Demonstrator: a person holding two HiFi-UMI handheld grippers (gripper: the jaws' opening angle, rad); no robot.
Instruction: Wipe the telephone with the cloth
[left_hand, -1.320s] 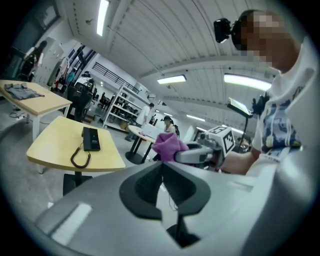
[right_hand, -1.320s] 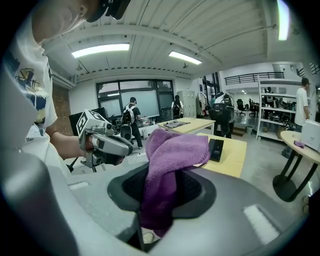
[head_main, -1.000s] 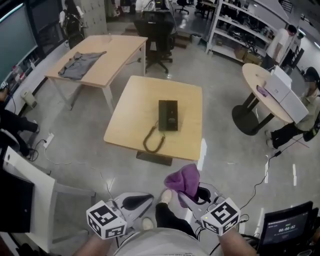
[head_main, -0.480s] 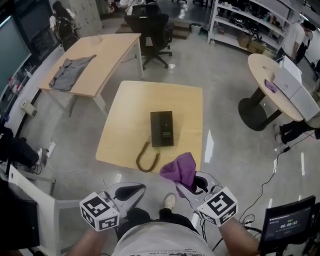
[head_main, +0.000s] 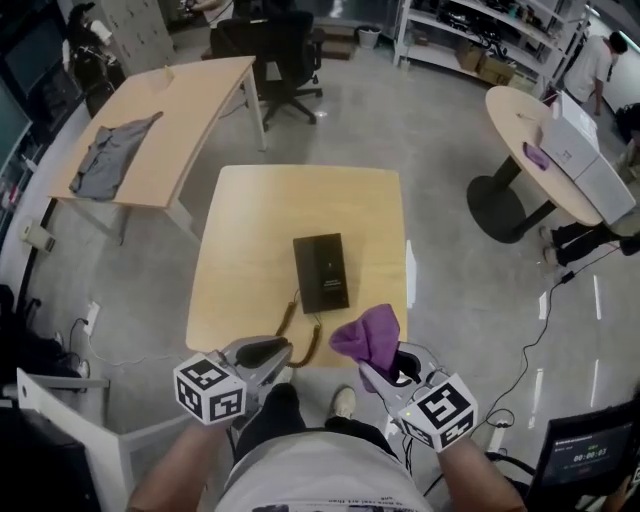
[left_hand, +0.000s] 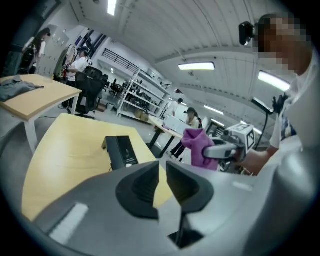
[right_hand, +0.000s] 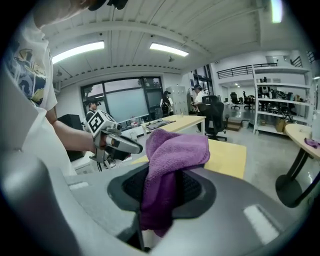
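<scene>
1. On the pale wooden table, in its near half, lies the telephone. It is a flat black slab, and neither gripper touches it.
2. Its long axis runs away from the person, with the near end swung slightly to the right. A coiled cord leaves the near left corner and loops over the table's near edge.
3. The telephone looks stiff and fairly light, so it would probably skate on the smooth tabletop under a firm wipe. The best hold is likely across its narrow width or against a long side, clear of the cord, which could snag.
4. Just nearer than the telephone's near end, slightly to the right, is the purple cloth. It is soft and bunched, and should drape easily over the flat top. The right gripper has its jaws clamped on it, with a tuft standing above them and a tail hanging below.
5. Nearer than the telephone and left of the cord hangs the left gripper. Its jaws have just been opening and now stand a narrow slit apart, with nothing between them.
6. Beyond the telephone to the left stands a second table with a grey garment on it, and a black office chair is farther back.
</scene>
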